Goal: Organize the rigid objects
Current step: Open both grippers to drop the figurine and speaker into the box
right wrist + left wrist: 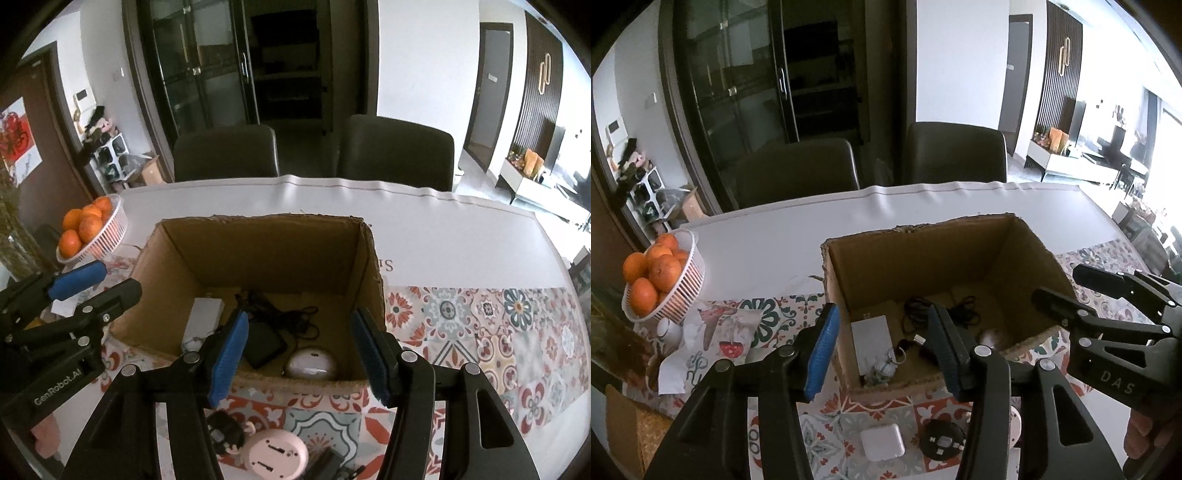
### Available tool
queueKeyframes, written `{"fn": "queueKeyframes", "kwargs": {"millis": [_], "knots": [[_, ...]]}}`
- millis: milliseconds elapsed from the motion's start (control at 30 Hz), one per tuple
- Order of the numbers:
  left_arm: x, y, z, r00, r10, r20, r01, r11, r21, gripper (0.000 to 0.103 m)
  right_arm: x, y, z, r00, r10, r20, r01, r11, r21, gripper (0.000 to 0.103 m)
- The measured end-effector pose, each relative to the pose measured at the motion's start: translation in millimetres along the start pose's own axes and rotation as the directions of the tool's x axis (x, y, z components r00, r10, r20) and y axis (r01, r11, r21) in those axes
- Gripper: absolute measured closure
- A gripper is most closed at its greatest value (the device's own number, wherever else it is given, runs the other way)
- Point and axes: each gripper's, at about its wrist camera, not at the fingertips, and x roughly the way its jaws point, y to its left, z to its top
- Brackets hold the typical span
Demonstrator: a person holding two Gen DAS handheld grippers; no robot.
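Note:
An open cardboard box (1027,258) (166,258) stands on the patterned tablecloth. Inside lie a white flat device (870,334), black cables (291,314), a black adapter (264,343), a white round mouse-like object (312,363) and a small keyring (884,367). My left gripper (882,350) is open and empty above the box's near left corner. My right gripper (299,354) is open and empty above the box's near wall. In front of the box lie a white square charger (882,441), a black round plug (942,439) (225,434) and a pink round object (277,454).
A white basket of oranges (683,291) (110,229) stands at the left, with crumpled paper (701,343) beside it. Two dark chairs (798,170) (395,147) stand behind the table. A white sheet (461,236) covers the far half of the table.

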Motion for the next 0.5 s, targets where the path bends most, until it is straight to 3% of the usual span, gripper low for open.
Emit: {"fn": "queueKeyframes", "kwargs": {"millis": [333, 500], "knots": [[-29.6, 2.5, -20.5, 0.999, -0.009, 0.042, 0.01, 1.0, -0.012, 0.046, -29.1, 11.3, -14.8, 0.999, 0.005, 0.04, -0.005, 1.0, -0.016, 0.043], [-37.5, 5.0, -33.8, 0.999, 0.001, 0.041, -0.001, 1.0, -0.018, 0.043, -36.0, 18.4, -25.9, 0.999, 0.007, 0.037, -0.006, 0.999, -0.035, 0.036]]}}
